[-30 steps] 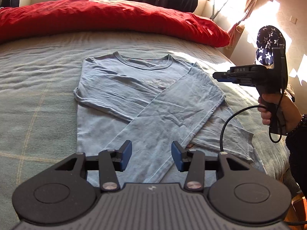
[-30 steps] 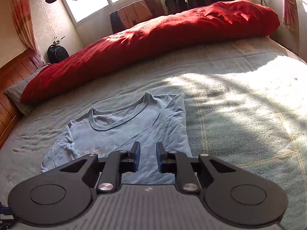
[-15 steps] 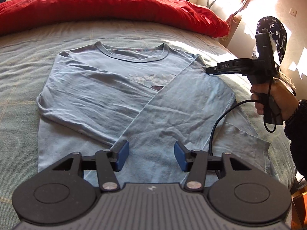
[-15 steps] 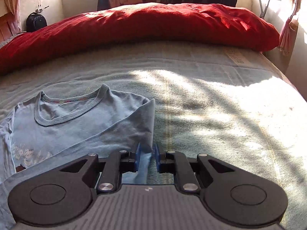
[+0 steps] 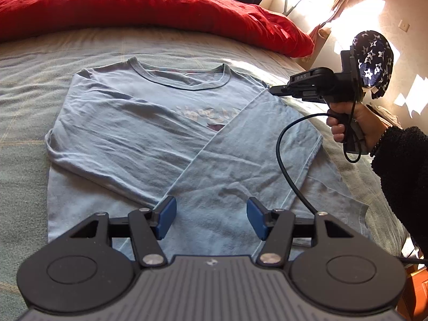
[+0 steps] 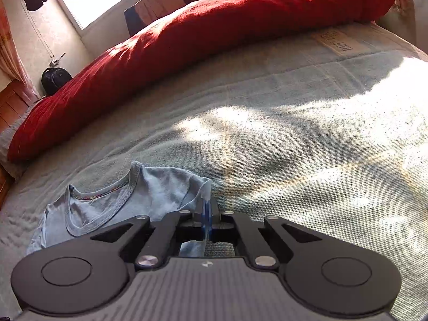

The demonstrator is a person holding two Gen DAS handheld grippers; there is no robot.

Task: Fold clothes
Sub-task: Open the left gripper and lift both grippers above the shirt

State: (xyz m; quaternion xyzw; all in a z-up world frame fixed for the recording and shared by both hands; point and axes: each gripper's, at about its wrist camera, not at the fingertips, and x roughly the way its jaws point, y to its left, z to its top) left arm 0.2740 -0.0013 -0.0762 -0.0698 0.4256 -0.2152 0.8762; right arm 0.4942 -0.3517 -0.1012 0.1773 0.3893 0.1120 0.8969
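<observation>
A light blue long-sleeved shirt (image 5: 139, 133) lies flat on the bed, neck away from me, both sleeves folded across its front. My left gripper (image 5: 211, 214) hovers over the crossed sleeves near the hem. Its jaws are opening and the pads grip nothing. My right gripper (image 5: 271, 90), held by a hand in a dark sleeve (image 5: 401, 165), reaches the shirt's right shoulder corner. In the right wrist view the right gripper (image 6: 207, 215) is shut on that shoulder edge of the shirt (image 6: 160, 190), and the fabric sticks up between the pads.
A red duvet (image 5: 149, 8) lies bunched along the far side of the grey-green bed cover (image 6: 294, 139). A black cable (image 5: 283, 165) hangs from the right gripper over the shirt. A black backpack (image 6: 54, 79) and a wooden headboard (image 6: 10, 104) stand far left.
The left gripper came closer to the shirt and its jaws widened. The right gripper moved in to the shirt's shoulder corner and closed on the fabric.
</observation>
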